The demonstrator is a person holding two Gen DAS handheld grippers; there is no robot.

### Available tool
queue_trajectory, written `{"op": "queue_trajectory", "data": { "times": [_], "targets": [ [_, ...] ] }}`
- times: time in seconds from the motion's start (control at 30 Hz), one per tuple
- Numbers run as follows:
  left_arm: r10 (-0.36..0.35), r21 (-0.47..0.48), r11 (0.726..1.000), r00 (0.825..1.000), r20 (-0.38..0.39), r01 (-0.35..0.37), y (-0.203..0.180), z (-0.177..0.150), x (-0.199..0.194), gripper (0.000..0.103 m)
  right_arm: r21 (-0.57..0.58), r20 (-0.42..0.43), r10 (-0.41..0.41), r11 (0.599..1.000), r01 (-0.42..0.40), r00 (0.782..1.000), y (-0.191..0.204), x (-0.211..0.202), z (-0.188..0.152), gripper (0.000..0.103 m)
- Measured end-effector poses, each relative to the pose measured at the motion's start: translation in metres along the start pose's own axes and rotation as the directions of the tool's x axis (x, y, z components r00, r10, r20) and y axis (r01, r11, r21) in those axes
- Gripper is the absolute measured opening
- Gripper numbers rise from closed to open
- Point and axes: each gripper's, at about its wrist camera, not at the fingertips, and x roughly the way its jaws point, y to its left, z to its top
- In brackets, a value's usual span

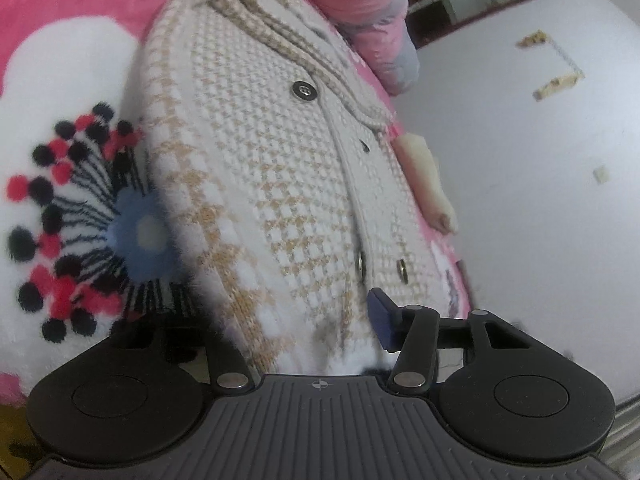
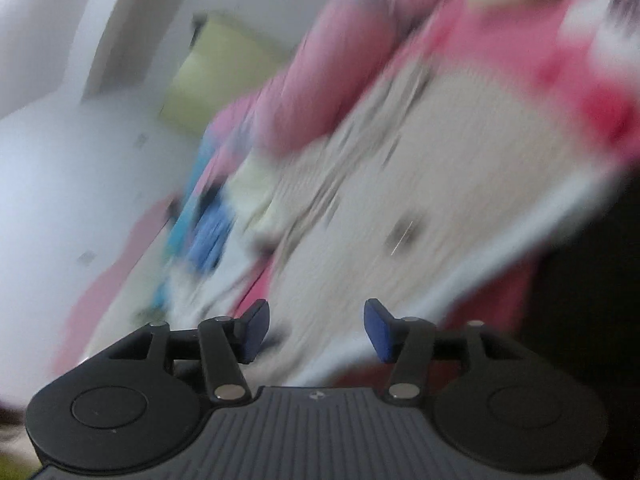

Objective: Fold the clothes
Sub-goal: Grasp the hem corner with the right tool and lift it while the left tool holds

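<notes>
I am seeing the knit cardigan point(image 1: 256, 168) lying on the pink flower blanket point(image 1: 60, 128), buttons facing up. My left gripper point(image 1: 304, 320) is w/ its fingers wide apart, hem lying between them. My right gripper point(image 2: 316, 330) is also standing open above the cardigan, pic very blurred

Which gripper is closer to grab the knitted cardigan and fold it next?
Probably the left gripper: the cardigan hem sits right at its fingers. The right gripper is open and empty, and its view is blurred, so it looks less settled.
</notes>
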Motion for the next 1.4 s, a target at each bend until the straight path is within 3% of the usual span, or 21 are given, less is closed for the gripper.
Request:
{"op": "queue_trajectory", "data": {
  "times": [0.1,0.23,0.37,0.63,0.93,1.17,1.4],
  "targets": [
    [0.023,0.027,0.999,1.0,-0.002,-0.023,-0.006,-0.001,0.0,0.054,0.029,0.102,-0.124,0.992,0.122,0.987,-0.023,-0.007,0.035,0.058],
    [0.05,0.043,0.998,0.999,0.003,-0.05,-0.012,-0.002,0.002,0.056,0.099,0.076,-0.203,0.976,0.196,0.976,-0.06,0.016,0.065,0.057],
    [0.078,0.055,0.995,0.997,0.021,-0.079,-0.02,-0.004,0.009,0.056,0.194,-0.002,-0.171,0.966,0.168,0.985,-0.095,0.033,0.072,0.054],
    [0.102,0.069,0.992,0.995,0.021,-0.103,-0.024,-0.003,0.016,0.056,0.323,-0.054,0.033,0.946,-0.014,0.998,-0.106,0.022,0.043,0.054],
    [0.1,0.098,0.99,0.995,0.012,-0.101,-0.027,-0.006,0.014,0.055,0.318,-0.053,0.062,0.947,-0.042,0.997,-0.101,0.028,0.042,0.045],
    [0.117,0.1,0.988,0.993,0.029,-0.119,-0.027,-0.009,0.014,0.045,0.342,-0.062,0.072,0.939,-0.047,0.995,-0.103,0.038,0.043,0.04],
    [0.155,0.088,0.983,0.986,0.064,-0.16,-0.027,-0.011,0.018,0.04,0.297,-0.131,-0.01,0.954,0.049,0.991,-0.091,0.064,0.045,0.018]
  ]
}}
